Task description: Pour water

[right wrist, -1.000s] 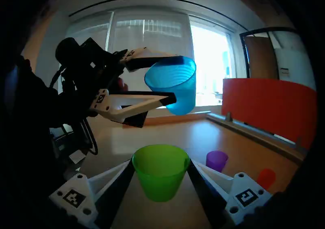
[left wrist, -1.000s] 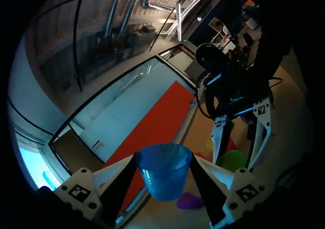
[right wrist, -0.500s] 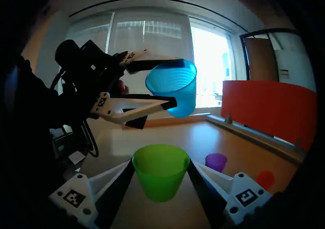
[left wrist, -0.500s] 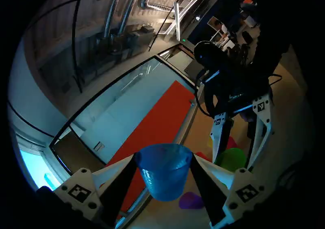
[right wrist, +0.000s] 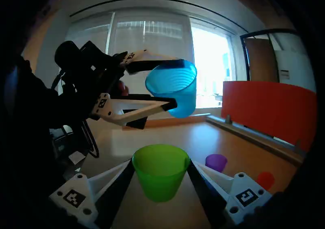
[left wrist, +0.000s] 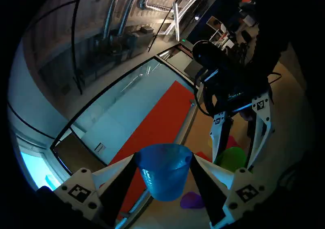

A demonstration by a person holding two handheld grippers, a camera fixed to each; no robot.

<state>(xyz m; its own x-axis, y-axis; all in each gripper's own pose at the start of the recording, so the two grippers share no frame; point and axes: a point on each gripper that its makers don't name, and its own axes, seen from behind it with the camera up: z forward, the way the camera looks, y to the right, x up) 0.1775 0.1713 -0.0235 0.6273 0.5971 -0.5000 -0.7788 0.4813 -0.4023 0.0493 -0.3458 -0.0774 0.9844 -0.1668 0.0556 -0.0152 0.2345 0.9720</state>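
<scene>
The left gripper [left wrist: 163, 176], pinching the blue cup [right wrist: 172, 87], has tipped it slightly toward the green cup [right wrist: 161, 170] pinched upright below by the right gripper [right wrist: 161, 180]; pouring is judged to be starting.

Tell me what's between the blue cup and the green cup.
Nothing: in the right gripper view the gap between the blue cup and the green cup below is open air, wooden table behind.

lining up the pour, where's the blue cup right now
In the right gripper view the blue cup is held aloft in the left gripper, tilted, above the green cup.
</scene>
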